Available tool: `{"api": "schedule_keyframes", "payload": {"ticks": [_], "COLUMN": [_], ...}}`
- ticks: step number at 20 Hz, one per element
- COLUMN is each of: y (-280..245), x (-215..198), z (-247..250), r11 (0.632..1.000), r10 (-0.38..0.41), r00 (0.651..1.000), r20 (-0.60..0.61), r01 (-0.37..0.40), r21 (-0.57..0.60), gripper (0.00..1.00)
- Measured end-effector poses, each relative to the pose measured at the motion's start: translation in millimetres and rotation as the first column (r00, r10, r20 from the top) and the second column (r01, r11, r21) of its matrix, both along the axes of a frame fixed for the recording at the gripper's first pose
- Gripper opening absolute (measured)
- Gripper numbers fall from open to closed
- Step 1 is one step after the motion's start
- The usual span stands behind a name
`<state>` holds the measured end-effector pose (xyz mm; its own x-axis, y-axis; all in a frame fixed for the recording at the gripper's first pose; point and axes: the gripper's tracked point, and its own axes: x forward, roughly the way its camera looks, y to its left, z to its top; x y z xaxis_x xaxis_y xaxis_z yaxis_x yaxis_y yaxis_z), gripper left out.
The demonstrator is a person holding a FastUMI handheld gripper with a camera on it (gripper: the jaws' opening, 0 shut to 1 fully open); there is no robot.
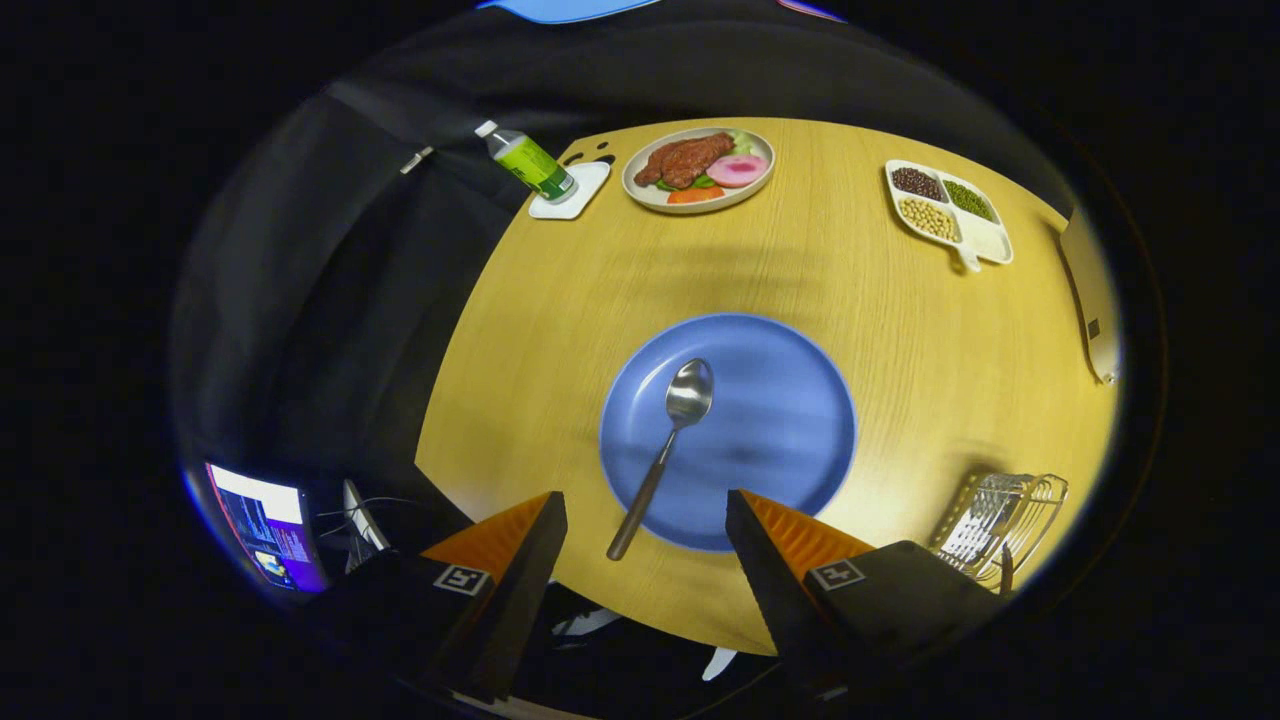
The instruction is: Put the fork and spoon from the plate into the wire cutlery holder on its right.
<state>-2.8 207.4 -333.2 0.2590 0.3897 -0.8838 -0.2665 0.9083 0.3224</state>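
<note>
A metal spoon [668, 440] with a dark handle lies on the blue plate [780, 420], bowl pointing away, handle end reaching past the plate's near rim between my fingers. My gripper [645, 515] hangs open above the near edge of the plate, nothing between its fingers. The wire cutlery holder [1000, 520] stands to the right of the plate, just beyond my right finger [760, 540]. A dark handle tip [1006, 570] sticks up at the holder's near side; I cannot tell what it belongs to.
At the far side of the round wooden table [560, 330] stand a green bottle [528, 160] on a white coaster, a dish of food [698, 168] and a divided white tray of beans [945, 208]. A lit screen [265, 525] glows off the table's left.
</note>
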Motion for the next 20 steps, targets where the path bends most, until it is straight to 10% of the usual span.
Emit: {"api": "schedule_keyframes", "payload": {"ticks": [13,20], "y": [3,7], "x": [7,-1], "z": [-92,-99], "r11": [0.983,0.985], "r10": [-0.133,-0.108], "r00": [0.987,0.983], "r20": [-0.092,-0.147], "r01": [0.119,0.086], "r21": [-0.142,-0.146], "gripper": [0.94,0.20]}}
